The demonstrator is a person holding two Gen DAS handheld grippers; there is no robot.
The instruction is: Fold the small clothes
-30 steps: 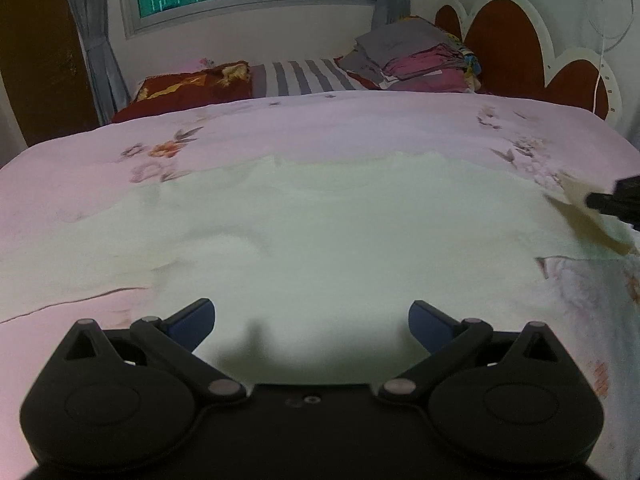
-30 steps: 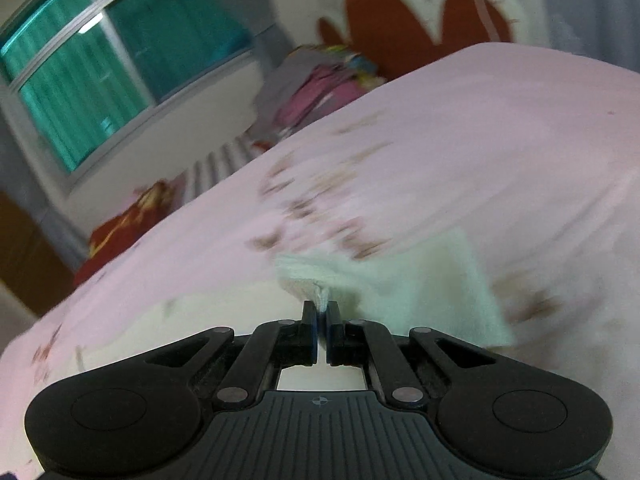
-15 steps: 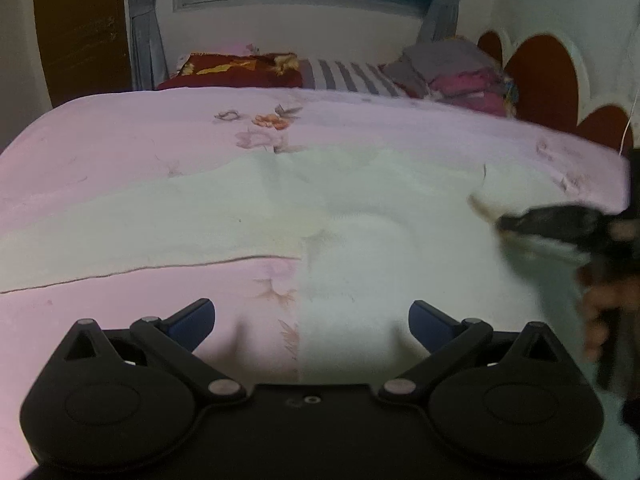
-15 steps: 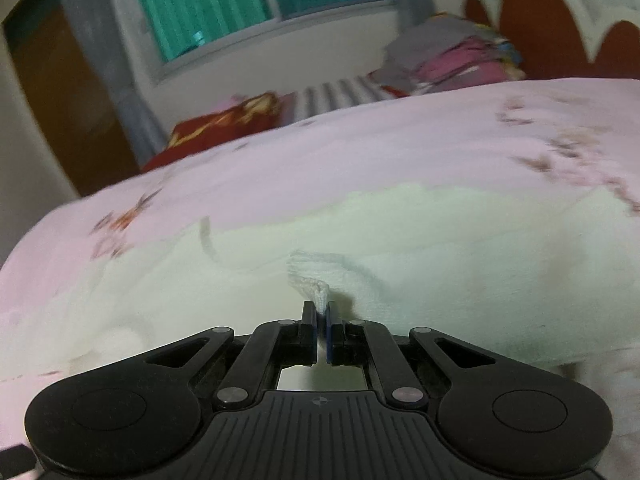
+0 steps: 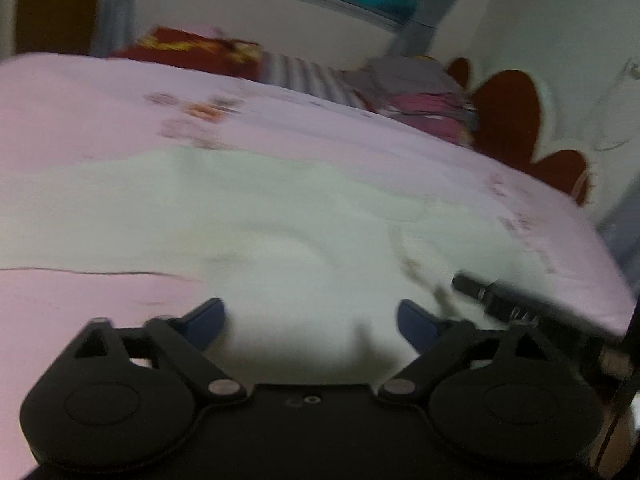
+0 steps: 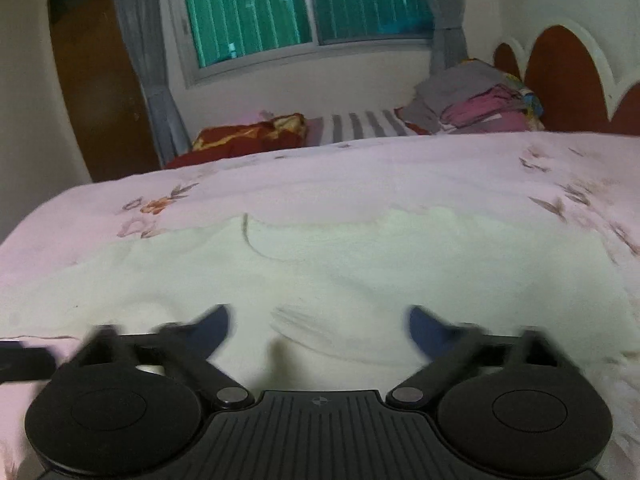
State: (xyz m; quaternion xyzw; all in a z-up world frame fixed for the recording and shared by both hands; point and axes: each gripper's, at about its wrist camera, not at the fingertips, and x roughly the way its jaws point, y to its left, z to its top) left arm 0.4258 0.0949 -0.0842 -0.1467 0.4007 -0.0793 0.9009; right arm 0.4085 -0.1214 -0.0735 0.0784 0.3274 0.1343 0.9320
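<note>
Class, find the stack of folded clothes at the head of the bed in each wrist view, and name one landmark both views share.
Left wrist view: the stack of folded clothes sits upper right of centre, blurred, beside the red headboard.
Right wrist view: the stack sits at the upper right, left of the headboard.
Shared landmark: the striped pillow, just left of the stack in both.

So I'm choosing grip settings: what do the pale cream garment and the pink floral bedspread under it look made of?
The pale cream garment looks like soft matte knit, likely cotton: it lies limp in shallow rumples, without sheen. The pink floral bedspread looks like smooth, thin woven printed fabric, cotton or a blend; blur hides the weave.
</note>
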